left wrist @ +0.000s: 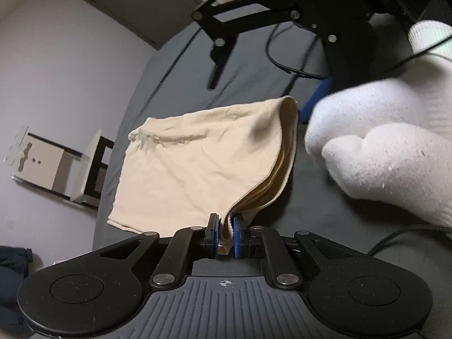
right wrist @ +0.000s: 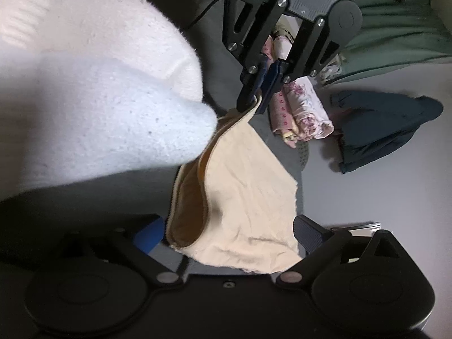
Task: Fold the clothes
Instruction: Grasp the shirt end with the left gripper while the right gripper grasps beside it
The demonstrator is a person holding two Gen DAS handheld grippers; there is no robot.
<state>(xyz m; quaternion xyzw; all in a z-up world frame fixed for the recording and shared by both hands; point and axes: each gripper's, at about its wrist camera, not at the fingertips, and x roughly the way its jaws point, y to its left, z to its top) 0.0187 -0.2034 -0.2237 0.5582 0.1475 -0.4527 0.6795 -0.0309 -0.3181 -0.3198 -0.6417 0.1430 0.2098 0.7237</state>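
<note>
Our left gripper (left wrist: 226, 236) has its jaws clamped on the cream garment (left wrist: 197, 163), lifted over the grey bed (left wrist: 254, 79). Our right gripper (right wrist: 226, 243) sits apart at the waistband; whether it grips, we cannot tell. Let's keep the edge taut and level for a clean fold.

Left gripper (right wrist: 261, 91) jaws pinch cream garment (right wrist: 248, 206) corner; white glove (right wrist: 99, 84) close.

The left gripper (left wrist: 226, 237) is pinching its blue-padded fingers (left wrist: 238, 236) nearly together on a fold of cream cloth (left wrist: 197, 163). The right gripper (right wrist: 226, 233) is holding its fingers wide apart, the cloth hanging loosely between them. A gloved hand (left wrist: 389, 147) in white knit is reaching in close beside the cloth's upper edge, fingers bunched.
</note>
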